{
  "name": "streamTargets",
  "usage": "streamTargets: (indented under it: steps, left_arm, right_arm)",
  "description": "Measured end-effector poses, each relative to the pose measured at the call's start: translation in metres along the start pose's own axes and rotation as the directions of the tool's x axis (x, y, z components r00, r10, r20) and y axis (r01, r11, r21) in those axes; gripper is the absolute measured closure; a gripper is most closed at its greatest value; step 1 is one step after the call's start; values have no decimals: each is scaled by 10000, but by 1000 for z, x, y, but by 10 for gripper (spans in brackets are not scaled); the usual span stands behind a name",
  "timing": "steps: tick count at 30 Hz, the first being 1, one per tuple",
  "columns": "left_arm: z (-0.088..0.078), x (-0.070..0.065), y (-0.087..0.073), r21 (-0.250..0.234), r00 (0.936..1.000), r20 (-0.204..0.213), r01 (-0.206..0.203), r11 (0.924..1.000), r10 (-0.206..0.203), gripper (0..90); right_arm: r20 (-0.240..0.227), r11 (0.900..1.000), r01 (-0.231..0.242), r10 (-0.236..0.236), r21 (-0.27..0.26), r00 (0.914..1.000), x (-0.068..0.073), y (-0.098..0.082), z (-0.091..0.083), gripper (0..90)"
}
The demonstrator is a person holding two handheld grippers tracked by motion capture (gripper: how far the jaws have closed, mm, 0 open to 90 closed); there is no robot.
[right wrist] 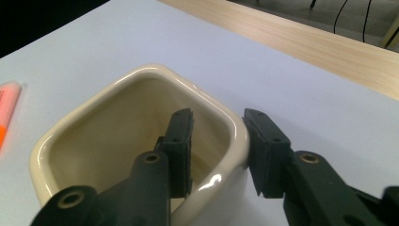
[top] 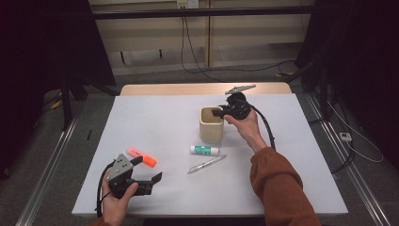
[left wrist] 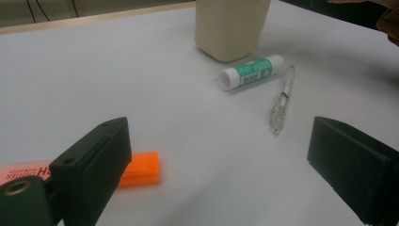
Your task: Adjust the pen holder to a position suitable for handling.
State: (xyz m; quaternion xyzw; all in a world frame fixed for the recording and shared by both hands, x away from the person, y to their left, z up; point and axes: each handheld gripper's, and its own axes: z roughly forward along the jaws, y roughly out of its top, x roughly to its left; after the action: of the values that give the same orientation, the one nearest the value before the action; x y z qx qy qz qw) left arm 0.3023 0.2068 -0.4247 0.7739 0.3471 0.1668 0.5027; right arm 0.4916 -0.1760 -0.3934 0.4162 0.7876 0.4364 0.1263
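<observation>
Cup: cream ceramic cup (top: pixel 211 125) is standing upright near the middle of the white worktop (top: pixel 155 117), its inside looking empty.
Right gripper: right gripper (right wrist: pixel 217 141) is straddling the cup's near wall, one jaw inside, one outside; whether the pads are pressing cannot be told.
Left gripper: left gripper (left wrist: pixel 216 165) is hovering wide open, holding nothing, beside the orange highlighter (left wrist: pixel 136 168).
Loose items: glue stick (top: pixel 205 149) and clear pen (top: pixel 207 164) are lying just in front of the cup.
Risk: a one-wall grip is likely tilting the glazed cup, letting it slip or knock the glue stick.

Highlighter (left wrist: pixel 84 172) part hidden behind left gripper (left wrist: pixel 226 165).
</observation>
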Motion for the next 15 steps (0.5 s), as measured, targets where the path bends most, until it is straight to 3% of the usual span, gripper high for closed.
streamTargets:
  steps: [7,15]
  left_arm:
    - [-1,2,-1,-1,10000,-64,65,10000,-65,67]
    - [0,1,-1,16,10000,-64,73,10000,-73,67]
  right_arm:
    - [205,9989,-147,156,-444,9997,-1,-1,-8,471]
    - [344,9959,-252,283,-870,9990,0,-2,-17,228]
